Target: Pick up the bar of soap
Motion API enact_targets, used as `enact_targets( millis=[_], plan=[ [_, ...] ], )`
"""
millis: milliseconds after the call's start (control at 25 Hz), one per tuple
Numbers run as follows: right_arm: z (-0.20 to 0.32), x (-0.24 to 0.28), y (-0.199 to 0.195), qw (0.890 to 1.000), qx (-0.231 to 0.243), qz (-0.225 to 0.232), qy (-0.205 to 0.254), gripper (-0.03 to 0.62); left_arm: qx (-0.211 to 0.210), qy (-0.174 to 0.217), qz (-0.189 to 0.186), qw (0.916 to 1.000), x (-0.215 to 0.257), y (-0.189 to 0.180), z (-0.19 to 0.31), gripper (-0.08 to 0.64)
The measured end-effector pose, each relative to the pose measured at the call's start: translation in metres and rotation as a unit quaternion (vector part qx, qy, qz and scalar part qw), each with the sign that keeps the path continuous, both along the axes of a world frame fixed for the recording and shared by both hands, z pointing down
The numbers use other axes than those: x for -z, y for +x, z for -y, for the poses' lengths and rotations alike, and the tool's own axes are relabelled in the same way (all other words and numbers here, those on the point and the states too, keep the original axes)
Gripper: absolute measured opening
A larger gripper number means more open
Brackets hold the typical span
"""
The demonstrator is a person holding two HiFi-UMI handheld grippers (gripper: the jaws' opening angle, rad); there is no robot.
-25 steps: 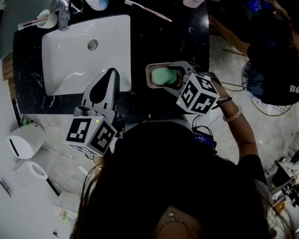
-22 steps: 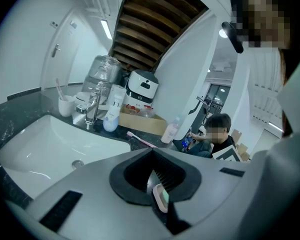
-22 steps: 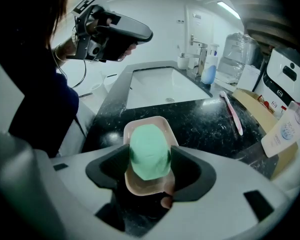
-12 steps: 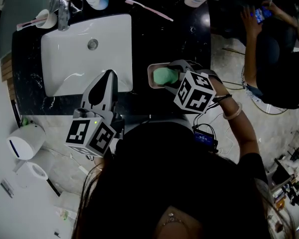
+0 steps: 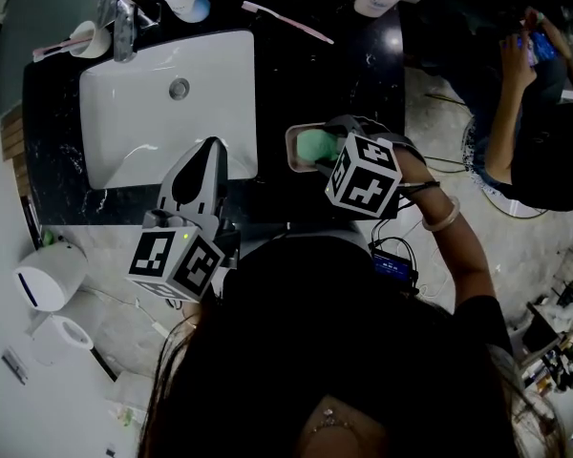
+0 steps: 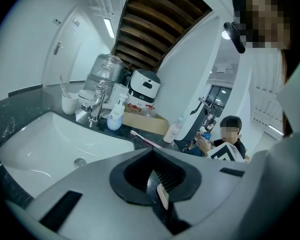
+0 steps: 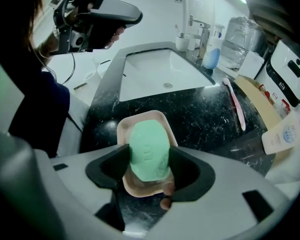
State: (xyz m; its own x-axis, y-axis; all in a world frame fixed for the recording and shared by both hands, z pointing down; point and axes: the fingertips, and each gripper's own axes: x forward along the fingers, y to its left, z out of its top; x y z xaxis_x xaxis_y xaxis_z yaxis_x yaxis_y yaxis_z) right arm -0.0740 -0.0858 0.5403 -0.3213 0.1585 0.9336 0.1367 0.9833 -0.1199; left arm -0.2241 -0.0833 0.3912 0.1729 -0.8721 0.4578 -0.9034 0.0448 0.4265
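Right gripper (image 7: 149, 176) is down over the soap dish (image 7: 140, 115), and its two black pads are pressed in against the long sides of the green bar of soap (image 7: 149, 151), with no gap showing on either flank. The soap lies lengthwise in the dish near the front edge of the counter (image 7: 205, 119), and I can't tell whether it has left the dish floor yet.

From here I'd call for a straight lift. Soap is slick and rounded, so keep the squeeze steady rather than hard. Too much and it may squirt out forward. Watch that the light dish doesn't ride up stuck to the bar.

Left gripper (image 6: 157, 194) hangs off to the side above the counter's front edge, jaws closed together on nothing.

The surface is black marbled stone, glossy, with a white sink (image 7: 155, 74) set in it. A faucet (image 7: 202, 34) stands behind it and a pink toothbrush (image 7: 235, 104) lies loose to the right. Beyond the counter there's pale floor, where another person (image 5: 525, 113) sits.
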Motion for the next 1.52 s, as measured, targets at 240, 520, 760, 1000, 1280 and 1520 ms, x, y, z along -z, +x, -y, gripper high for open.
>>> enact_targets(
  millis=[240, 520, 760, 1000, 1280, 1520],
  plan=[
    [0.003, 0.001, -0.001, 0.999, -0.040, 0.036, 0.001, 0.239, -0.008, 0.003, -0.001, 1.0000, 0.000, 0.002, -0.001, 0.008],
    [0.006, 0.006, 0.002, 0.992, -0.102, 0.071, -0.011, 0.247, -0.028, 0.009, 0.000, 0.9996, 0.004, 0.008, 0.001, 0.008],
    [0.005, 0.018, 0.003, 0.981, -0.156, 0.109, -0.032, 0.245, -0.056, 0.019, 0.004, 0.9982, 0.011, 0.022, 0.008, 0.008],
    [0.009, 0.038, 0.005, 0.957, -0.236, 0.159, -0.063, 0.245, -0.089, 0.025, 0.008, 0.9957, 0.019, 0.036, 0.011, 0.008],
    [0.019, 0.057, 0.015, 0.921, -0.321, 0.207, -0.078, 0.245, -0.123, 0.028, 0.010, 0.9919, 0.022, 0.050, 0.014, 0.008],
    [0.022, 0.075, 0.023, 0.884, -0.379, 0.254, -0.100, 0.245, -0.148, 0.035, 0.010, 0.9882, 0.028, 0.065, 0.016, 0.008]
  ],
)
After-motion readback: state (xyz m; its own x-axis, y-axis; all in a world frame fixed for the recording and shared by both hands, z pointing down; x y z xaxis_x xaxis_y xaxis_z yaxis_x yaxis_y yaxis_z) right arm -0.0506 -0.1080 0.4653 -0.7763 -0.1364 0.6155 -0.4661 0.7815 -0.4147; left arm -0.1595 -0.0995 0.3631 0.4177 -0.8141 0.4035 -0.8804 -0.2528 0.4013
